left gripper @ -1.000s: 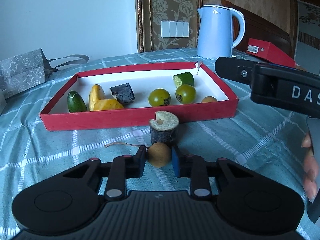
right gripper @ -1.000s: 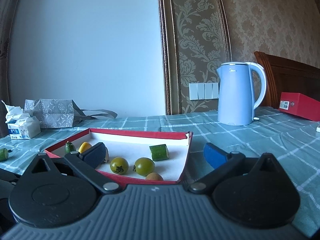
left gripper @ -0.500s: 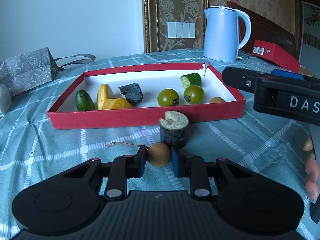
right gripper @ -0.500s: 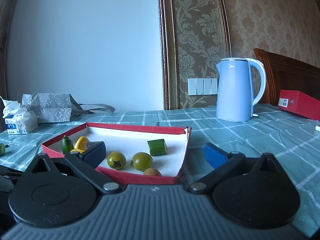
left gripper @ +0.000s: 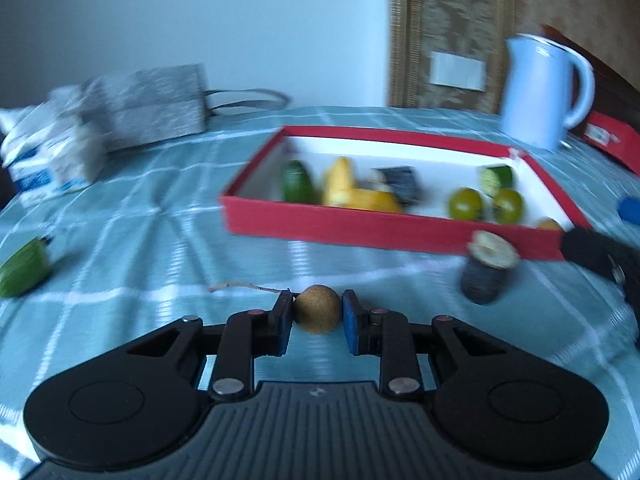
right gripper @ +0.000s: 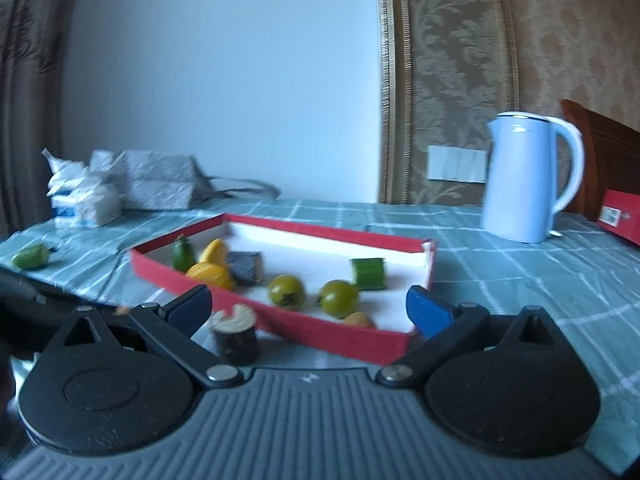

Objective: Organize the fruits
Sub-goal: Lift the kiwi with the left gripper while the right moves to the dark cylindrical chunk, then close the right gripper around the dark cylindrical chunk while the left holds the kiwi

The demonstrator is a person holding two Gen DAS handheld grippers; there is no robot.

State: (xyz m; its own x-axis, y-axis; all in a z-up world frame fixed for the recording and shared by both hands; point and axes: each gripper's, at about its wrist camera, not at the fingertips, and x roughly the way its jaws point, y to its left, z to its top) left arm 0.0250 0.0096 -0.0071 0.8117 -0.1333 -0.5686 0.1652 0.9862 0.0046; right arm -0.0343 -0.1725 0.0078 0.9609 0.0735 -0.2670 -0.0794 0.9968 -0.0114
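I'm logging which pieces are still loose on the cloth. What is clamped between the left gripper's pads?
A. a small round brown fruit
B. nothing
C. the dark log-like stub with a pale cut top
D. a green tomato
A: the left gripper is shut on the small round brown fruit, its pads pressing both sides, in front of the red tray; the log-like stub stands apart to the right.

Black left claw [left gripper: 316, 322], right claw [right gripper: 308, 312]: blue pads, silver pivot screws.
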